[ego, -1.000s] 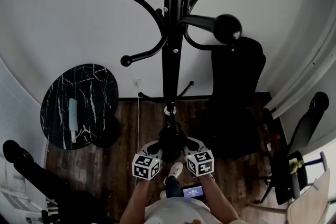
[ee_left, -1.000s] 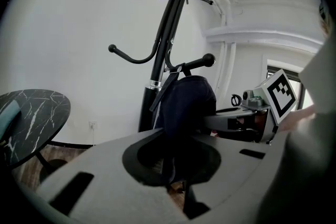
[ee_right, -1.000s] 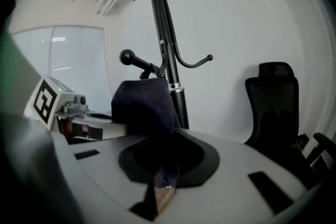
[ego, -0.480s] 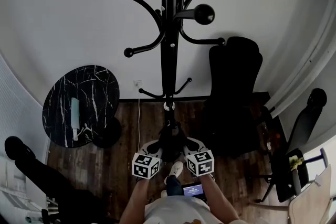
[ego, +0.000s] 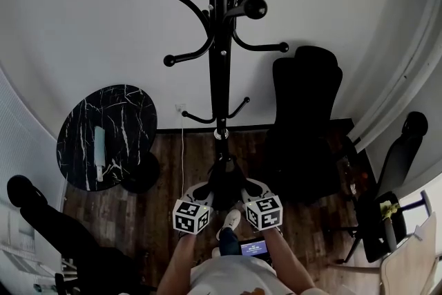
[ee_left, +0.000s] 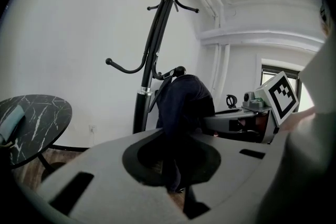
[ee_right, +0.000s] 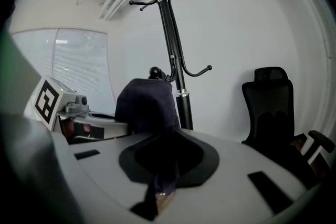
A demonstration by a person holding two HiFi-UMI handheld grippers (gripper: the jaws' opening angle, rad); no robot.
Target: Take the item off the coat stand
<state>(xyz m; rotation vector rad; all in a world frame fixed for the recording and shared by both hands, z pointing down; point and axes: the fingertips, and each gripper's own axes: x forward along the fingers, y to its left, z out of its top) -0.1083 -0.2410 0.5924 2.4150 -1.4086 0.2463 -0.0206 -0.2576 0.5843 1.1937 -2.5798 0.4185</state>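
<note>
1. The coat stand is black
2. The garment is dark navy, plain
3. The table is black with white marble veins
4. The floor is dark brown wood
5. The marker cubes are white with black squares

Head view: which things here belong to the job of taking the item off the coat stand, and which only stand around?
Job in hand:
- coat stand
- dark garment, clamped by both grippers
- left gripper
- right gripper

Just standing about:
- round marble table
- black office chair
- second chair at the right edge
</note>
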